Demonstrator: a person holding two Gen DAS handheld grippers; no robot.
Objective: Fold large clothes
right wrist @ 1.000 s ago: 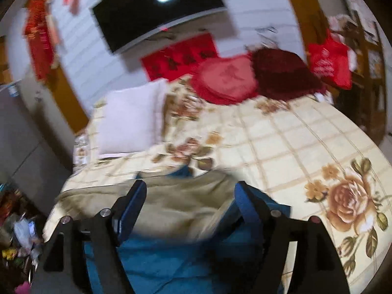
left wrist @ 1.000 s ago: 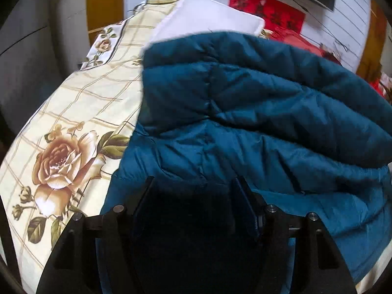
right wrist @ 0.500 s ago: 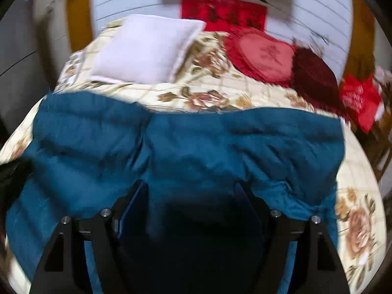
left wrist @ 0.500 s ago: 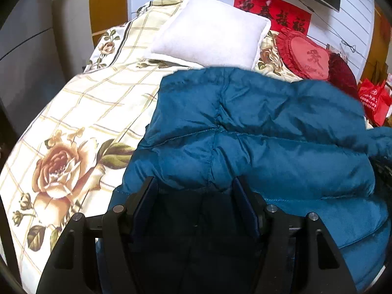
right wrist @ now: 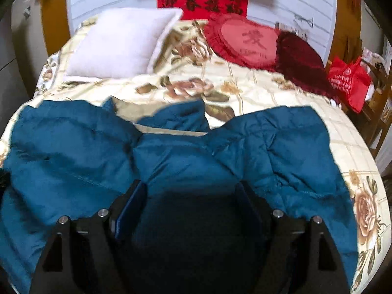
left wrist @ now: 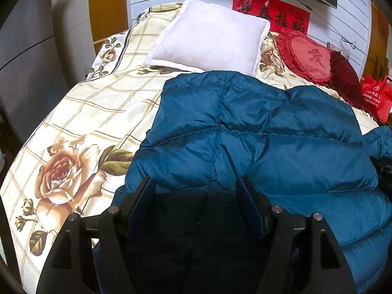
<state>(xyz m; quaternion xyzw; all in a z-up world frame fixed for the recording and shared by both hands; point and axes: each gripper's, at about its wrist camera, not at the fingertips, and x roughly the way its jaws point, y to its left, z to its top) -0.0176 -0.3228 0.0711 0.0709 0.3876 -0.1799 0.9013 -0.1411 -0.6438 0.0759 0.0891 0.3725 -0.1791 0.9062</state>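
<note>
A teal quilted down jacket (left wrist: pixel 257 137) is spread across the cream bedspread printed with roses and a tan grid (left wrist: pixel 80 127), short of the white square pillow (left wrist: pixel 208 36) at the head of the bed, the near hem lying under both tools. The left gripper (left wrist: pixel 196 188) is held with its fingers spread wide over the hem; dark fabric lies between them, but whether any of it is pinched cannot be told. The right gripper (right wrist: pixel 191 188) is likewise spread, set over the jacket (right wrist: pixel 281 152) where a khaki lining (right wrist: pixel 137 110) and the collar show on the side toward the pillow (right wrist: pixel 120 44).

The step in hand is judged to be the laying-out and smoothing before the first fold. It would be done well if the puffed panels were pressed flat from the middle outward — trapped air makes such padding spring back. The sleeve bunched on the side away from the pillow should be drawn straight first. Both layers at the hem should be caught deeply, since slippery shell fabric is likely to slide from a shallow pinch — and the two tools should be moved together, so the fold line stays square to the pillow's edge.
</note>
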